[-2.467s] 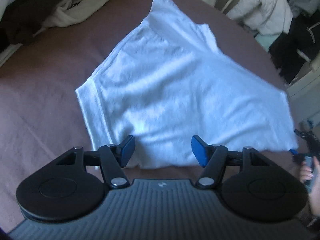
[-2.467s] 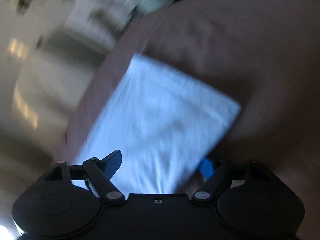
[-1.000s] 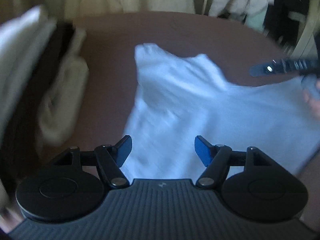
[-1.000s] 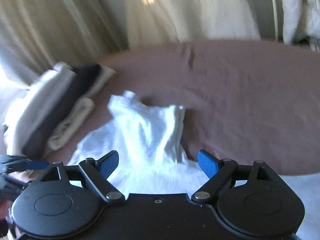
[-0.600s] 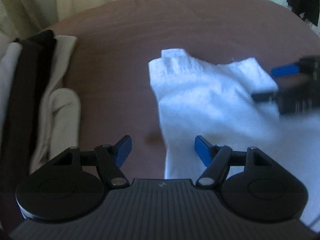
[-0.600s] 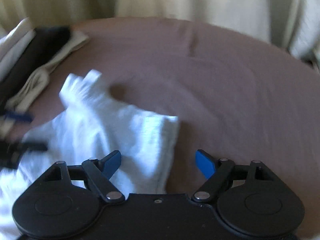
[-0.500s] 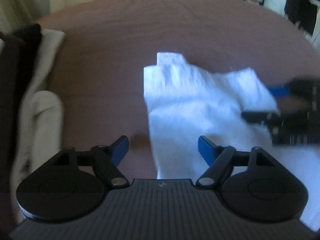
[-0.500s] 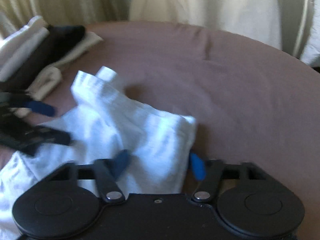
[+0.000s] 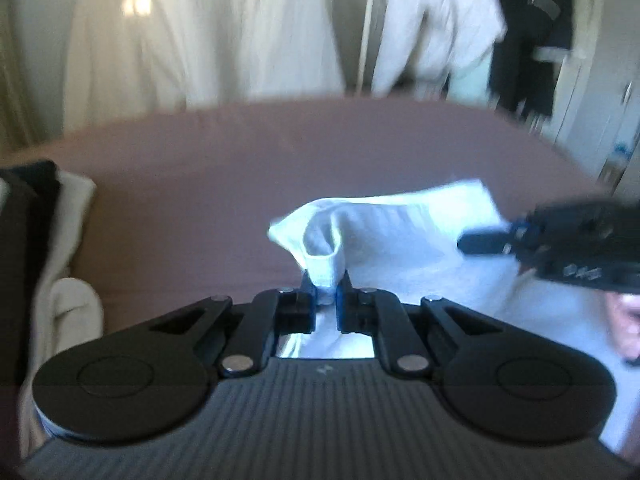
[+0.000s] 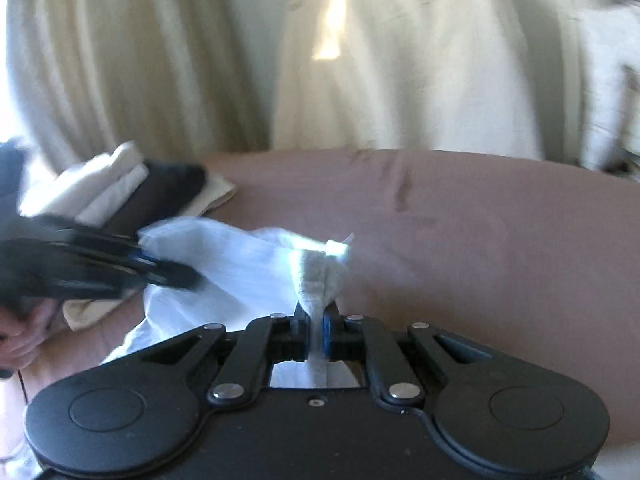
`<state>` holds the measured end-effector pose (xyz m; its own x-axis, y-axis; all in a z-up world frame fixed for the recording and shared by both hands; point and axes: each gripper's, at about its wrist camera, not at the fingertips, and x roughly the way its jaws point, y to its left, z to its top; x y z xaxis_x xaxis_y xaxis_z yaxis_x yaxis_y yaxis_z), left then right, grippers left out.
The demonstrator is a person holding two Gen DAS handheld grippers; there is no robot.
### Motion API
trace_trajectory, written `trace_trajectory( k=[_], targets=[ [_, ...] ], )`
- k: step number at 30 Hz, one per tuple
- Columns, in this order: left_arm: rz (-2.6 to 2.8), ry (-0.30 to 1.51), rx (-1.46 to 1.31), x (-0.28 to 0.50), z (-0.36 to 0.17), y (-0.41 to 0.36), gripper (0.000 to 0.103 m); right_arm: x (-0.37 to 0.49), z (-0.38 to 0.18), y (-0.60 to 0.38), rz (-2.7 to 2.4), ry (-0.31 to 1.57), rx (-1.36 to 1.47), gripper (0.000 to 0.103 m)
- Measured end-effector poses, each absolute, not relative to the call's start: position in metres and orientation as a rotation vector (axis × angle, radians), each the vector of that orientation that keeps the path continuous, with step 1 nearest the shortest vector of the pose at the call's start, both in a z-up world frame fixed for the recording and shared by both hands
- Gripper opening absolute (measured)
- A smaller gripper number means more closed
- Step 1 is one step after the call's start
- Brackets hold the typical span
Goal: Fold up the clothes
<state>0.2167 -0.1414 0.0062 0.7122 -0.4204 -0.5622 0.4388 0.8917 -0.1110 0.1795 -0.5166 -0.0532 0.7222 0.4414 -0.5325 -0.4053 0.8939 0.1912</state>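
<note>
A white T-shirt (image 9: pixel 404 236) lies on the brown bed cover (image 9: pixel 208 176), its near part lifted. My left gripper (image 9: pixel 325 298) is shut on a bunched edge of the shirt. In the right wrist view the same white T-shirt (image 10: pixel 240 256) rises in a pinched fold into my right gripper (image 10: pixel 317 322), which is shut on it. Each gripper shows blurred in the other's view: the right gripper (image 9: pixel 520 238) at the right edge, the left gripper (image 10: pixel 160 268) at the left with a hand (image 10: pixel 20 332) behind it.
A stack of folded clothes (image 10: pixel 132 192), white, dark and cream, sits on the bed at the left, seen too as the stack (image 9: pixel 44 248) at the left edge. Pale curtains (image 10: pixel 360 60) hang behind the bed. Hanging garments (image 9: pixel 520 28) fill the far right.
Both grippers were open above the shirt half a second ago. Now each has shut on a shoulder edge and lifted it, and the views have tilted up toward the curtains.
</note>
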Motion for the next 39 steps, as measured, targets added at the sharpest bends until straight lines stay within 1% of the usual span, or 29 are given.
trace_trajectory(
  k=[2,4,5,6,8,9,10,11,12,13,14,15,18,20,22,24,25,28,30,31,33,34,35,36,38,39],
  targets=[
    [-0.526,0.568,0.035,0.166,0.010,-0.135,0.009,0.142,-0.055,-0.523,0.455,0.582,0.092,0.008],
    [-0.532,0.615,0.072,0.127,-0.003,-0.134,0.010,0.104,-0.056,-0.530,0.442,0.560,0.122,0.011],
    [-0.522,0.686,0.088,0.114,-0.015,-0.135,0.012,0.085,-0.057,-0.533,0.436,0.549,0.137,0.014],
    [-0.507,0.778,0.098,0.106,-0.028,-0.136,0.012,0.069,-0.061,-0.536,0.435,0.554,0.148,0.015],
    [-0.471,0.966,0.064,0.101,-0.055,-0.133,0.014,0.052,-0.079,-0.544,0.457,0.627,0.168,0.015],
    [-0.455,0.995,0.026,0.099,-0.064,-0.129,0.015,0.048,-0.086,-0.550,0.462,0.658,0.198,0.015],
    [-0.445,1.000,-0.018,0.097,-0.068,-0.123,0.015,0.046,-0.090,-0.556,0.457,0.685,0.233,0.016],
    [-0.438,1.002,-0.061,0.097,-0.068,-0.119,0.017,0.045,-0.093,-0.562,0.452,0.707,0.266,0.018],
    [-0.432,1.008,-0.101,0.098,-0.065,-0.115,0.022,0.046,-0.094,-0.566,0.448,0.720,0.296,0.022],
    [-0.423,1.006,-0.137,0.102,-0.060,-0.113,0.034,0.046,-0.093,-0.570,0.443,0.725,0.320,0.028],
    [-0.412,0.989,-0.159,0.107,-0.055,-0.113,0.044,0.044,-0.091,-0.573,0.435,0.714,0.333,0.040],
    [-0.403,0.968,-0.170,0.109,-0.049,-0.112,0.046,0.043,-0.088,-0.575,0.426,0.703,0.343,0.048],
    [-0.383,0.920,-0.181,0.111,-0.033,-0.107,0.048,0.042,-0.085,-0.572,0.422,0.692,0.362,0.049],
    [-0.364,0.898,-0.203,0.112,-0.028,-0.095,0.054,0.040,-0.078,-0.572,0.416,0.678,0.387,0.050],
    [-0.362,0.886,-0.273,0.115,-0.029,-0.081,0.055,0.037,-0.070,-0.575,0.441,0.657,0.441,0.053],
    [-0.372,0.884,-0.369,0.119,-0.033,-0.066,0.055,0.038,-0.060,-0.577,0.495,0.646,0.507,0.066],
    [-0.381,0.885,-0.417,0.124,-0.037,-0.062,0.055,0.040,-0.059,-0.576,0.521,0.647,0.535,0.069],
    [-0.417,0.894,-0.539,0.149,-0.052,-0.059,0.055,0.047,-0.059,-0.573,0.514,0.655,0.568,0.073],
    [-0.461,0.896,-0.562,0.172,-0.065,-0.070,0.055,0.057,-0.063,-0.566,0.471,0.673,0.559,0.074],
    [-0.453,0.915,-0.563,0.183,-0.073,-0.076,0.055,0.063,-0.065,-0.561,0.471,0.683,0.554,0.074],
    [-0.344,1.004,-0.523,0.200,-0.088,-0.085,0.041,0.070,-0.069,-0.548,0.502,0.709,0.520,0.074],
    [-0.305,1.020,-0.494,0.200,-0.091,-0.088,0.027,0.075,-0.072,-0.539,0.516,0.737,0.494,0.074],
    [-0.281,1.008,-0.469,0.196,-0.090,-0.089,0.021,0.079,-0.076,-0.531,0.521,0.776,0.469,0.074],
    [-0.259,0.998,-0.443,0.191,-0.088,-0.090,0.019,0.085,-0.084,-0.524,0.502,0.835,0.449,0.074],
    [-0.209,0.992,-0.364,0.181,-0.083,-0.094,0.004,0.090,-0.099,-0.518,0.447,0.914,0.433,0.073],
    [-0.175,0.989,-0.315,0.177,-0.081,-0.096,0.003,0.087,-0.101,-0.520,0.451,0.895,0.441,0.073]
  ],
)
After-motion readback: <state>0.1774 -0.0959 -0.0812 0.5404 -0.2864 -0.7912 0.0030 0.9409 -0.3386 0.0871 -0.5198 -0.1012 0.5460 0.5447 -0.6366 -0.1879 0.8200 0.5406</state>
